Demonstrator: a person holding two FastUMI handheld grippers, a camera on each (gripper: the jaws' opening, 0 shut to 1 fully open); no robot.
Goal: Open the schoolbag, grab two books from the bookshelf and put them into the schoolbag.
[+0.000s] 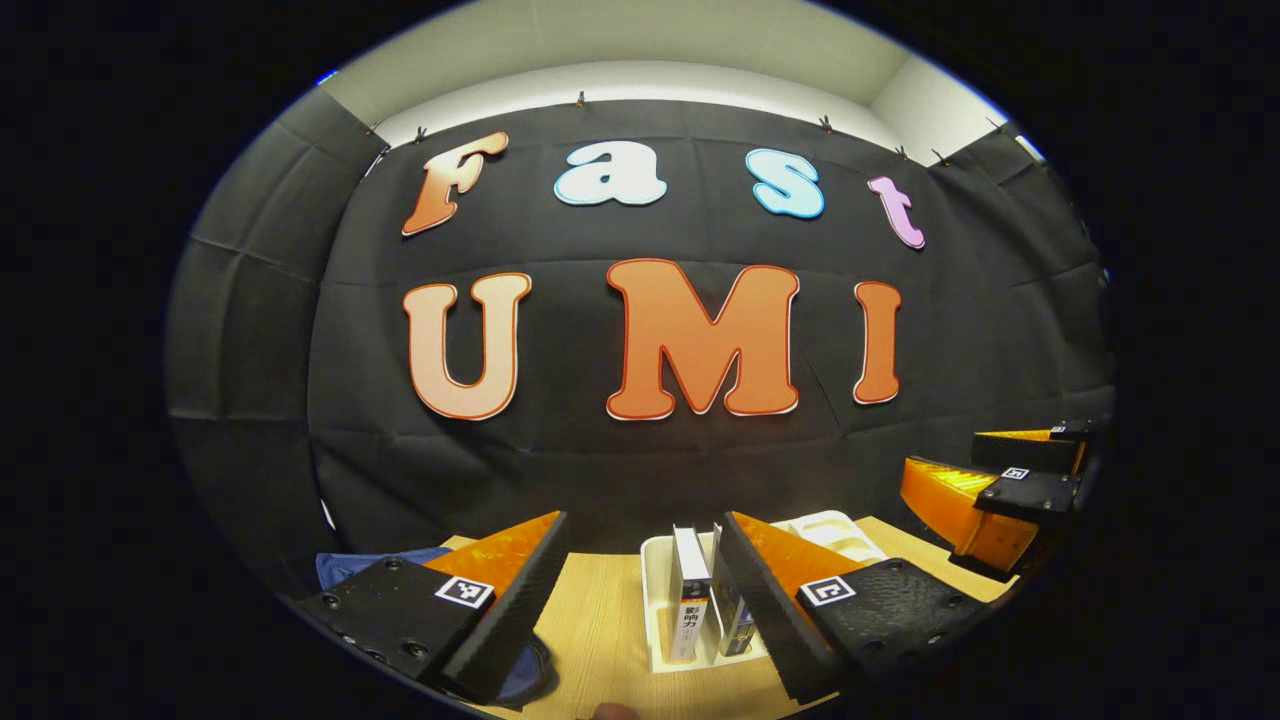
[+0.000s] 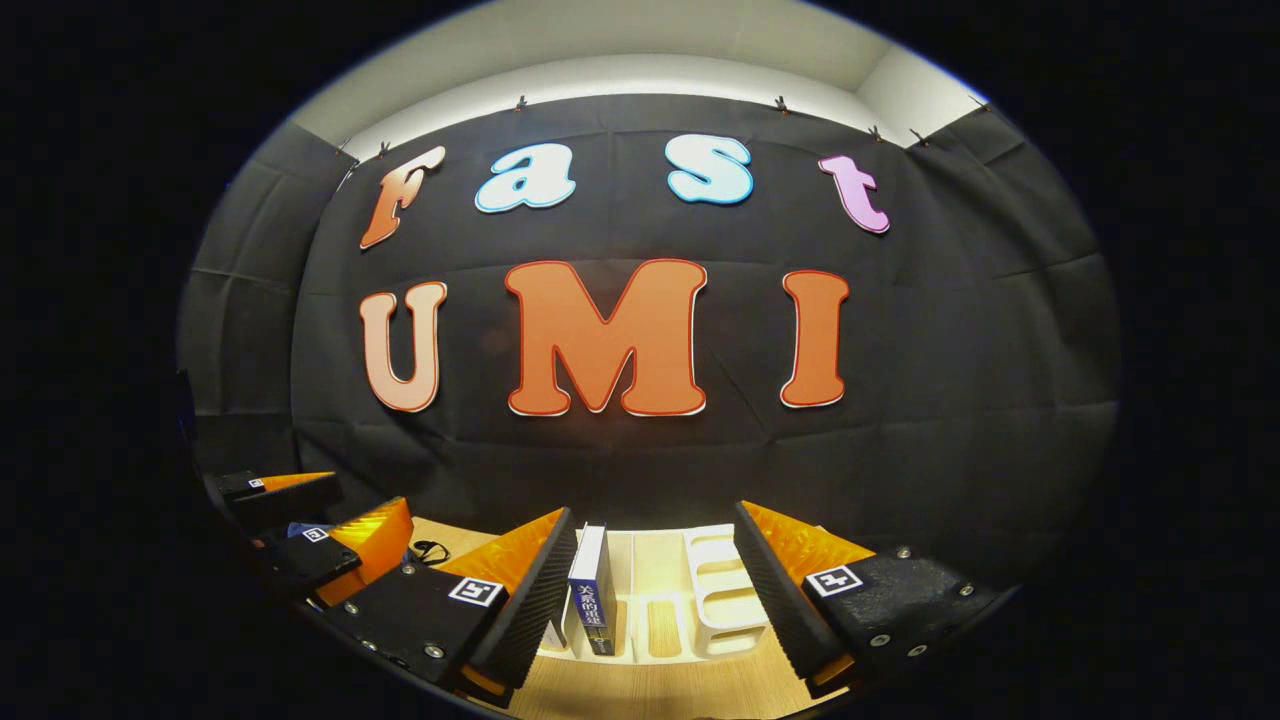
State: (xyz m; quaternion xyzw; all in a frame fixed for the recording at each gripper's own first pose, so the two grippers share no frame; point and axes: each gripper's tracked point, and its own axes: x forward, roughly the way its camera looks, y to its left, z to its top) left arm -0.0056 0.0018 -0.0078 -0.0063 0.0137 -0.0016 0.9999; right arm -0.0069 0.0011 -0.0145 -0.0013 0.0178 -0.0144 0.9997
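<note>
**Both grippers poised before the bookshelf; the bag not yet opened**

Nearest in the left gripper view, the left gripper [image 1: 640,590] hangs over the pale wooden counter [image 1: 600,620] with its jaws spread wide and nothing between them; just beyond, the white plastic slotted bookshelf [image 1: 655,600] stands on the counter, holding two upright books, a white-spined book [image 1: 690,590] and a blue-and-white book [image 2: 592,590] beside it; the books sit ahead of the gap, close to the right-hand finger, untouched. At the lower left of that view the dark blue fabric schoolbag [image 1: 375,565] lies on the counter, outside the jaws, mostly hidden; whether it is zipped I cannot tell. The right gripper [image 2: 650,600] likewise has its jaws parted and empty, the blue-and-white book standing just beside its left finger and the empty slots of the shelf lying ahead of the opening.

By my judgement this is the outset; the opening of the schoolbag comes first, so the next move calls for the left gripper to swing toward the bag and find its zip or flap; the books wait farther off.
</note>
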